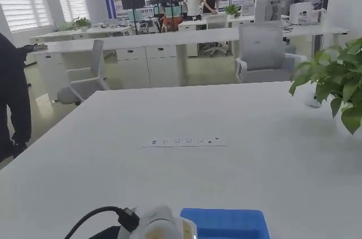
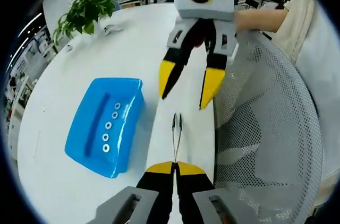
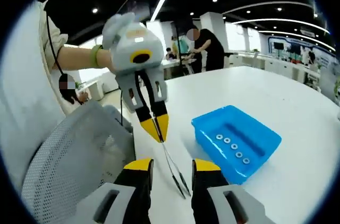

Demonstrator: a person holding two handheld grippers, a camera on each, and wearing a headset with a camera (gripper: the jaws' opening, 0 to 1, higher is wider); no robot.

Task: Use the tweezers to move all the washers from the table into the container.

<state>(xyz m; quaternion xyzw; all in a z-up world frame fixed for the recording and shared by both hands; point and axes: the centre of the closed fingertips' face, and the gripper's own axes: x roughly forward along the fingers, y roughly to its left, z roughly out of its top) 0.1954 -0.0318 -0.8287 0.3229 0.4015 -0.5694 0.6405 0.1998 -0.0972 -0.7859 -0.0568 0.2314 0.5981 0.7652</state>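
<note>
A blue container [image 2: 85,128] sits on the white table [image 2: 159,38] with several washers [image 2: 109,128] in a row inside; it is also in the right gripper view [image 3: 249,149], washers [image 3: 232,147] included, and at the head view's bottom edge [image 1: 226,225]. My left gripper [image 2: 175,168] is shut on the tweezers [image 2: 176,134], which point at my right gripper [image 2: 183,102]. That one faces it, open. In the right gripper view the left gripper [image 3: 158,136] holds the tweezers [image 3: 174,171], whose tips reach between the open right gripper's [image 3: 172,164] jaws. A gripper [image 1: 161,225] peeks in beside the container.
A mesh-backed chair [image 2: 265,128] stands close to the table edge by the person. A potted plant [image 1: 339,80] is at the table's right side, and a row of sockets [image 1: 184,141] is set in the tabletop. Office chairs, desks and people are farther back.
</note>
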